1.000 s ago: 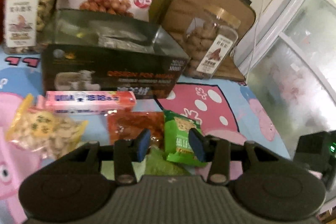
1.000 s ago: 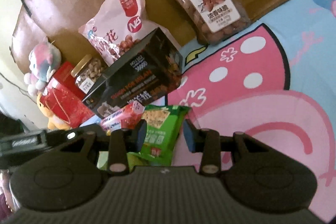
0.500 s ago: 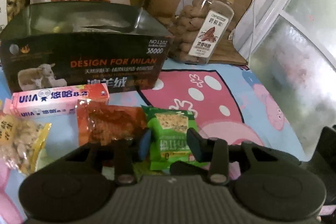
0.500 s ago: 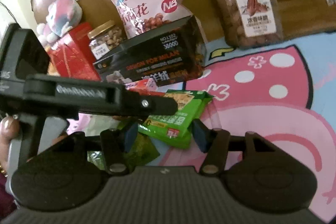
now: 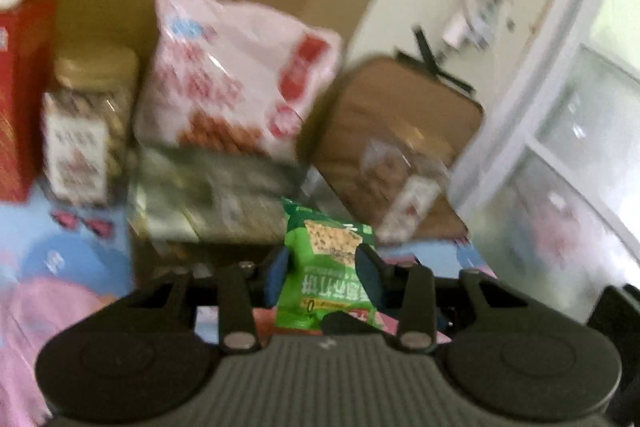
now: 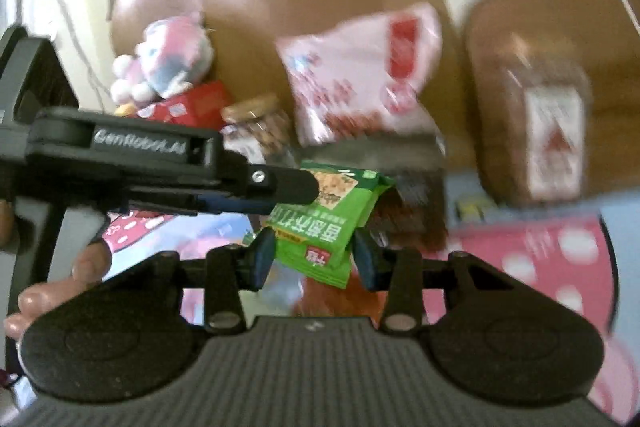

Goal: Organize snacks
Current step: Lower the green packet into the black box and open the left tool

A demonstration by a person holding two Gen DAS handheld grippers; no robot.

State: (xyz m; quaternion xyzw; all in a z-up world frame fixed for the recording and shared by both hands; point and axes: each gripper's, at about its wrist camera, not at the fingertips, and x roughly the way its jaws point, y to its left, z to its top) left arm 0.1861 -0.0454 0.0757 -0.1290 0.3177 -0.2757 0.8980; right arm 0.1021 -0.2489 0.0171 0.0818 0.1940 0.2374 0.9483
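Left gripper (image 5: 322,269) clamps a green foil snack packet (image 5: 328,267), lifted clear of the cartoon-print bedsheet (image 5: 60,267). Right gripper (image 6: 314,259), jaws just narrowing, straddles the packet's lower end; contact unclear.

A small green foil snack packet (image 5: 326,267) (image 6: 336,223), printed with a grain-bar picture and white characters, sits clamped between the blue pads of the left tongs (image 5: 323,265), off the mat, tilted, its picture end away from them. Its lower end hangs between the pads of the right tongs (image 6: 313,259); whether they press it is unclear. Beyond the tips stands a dark open cardboard box (image 5: 212,195), blurred.
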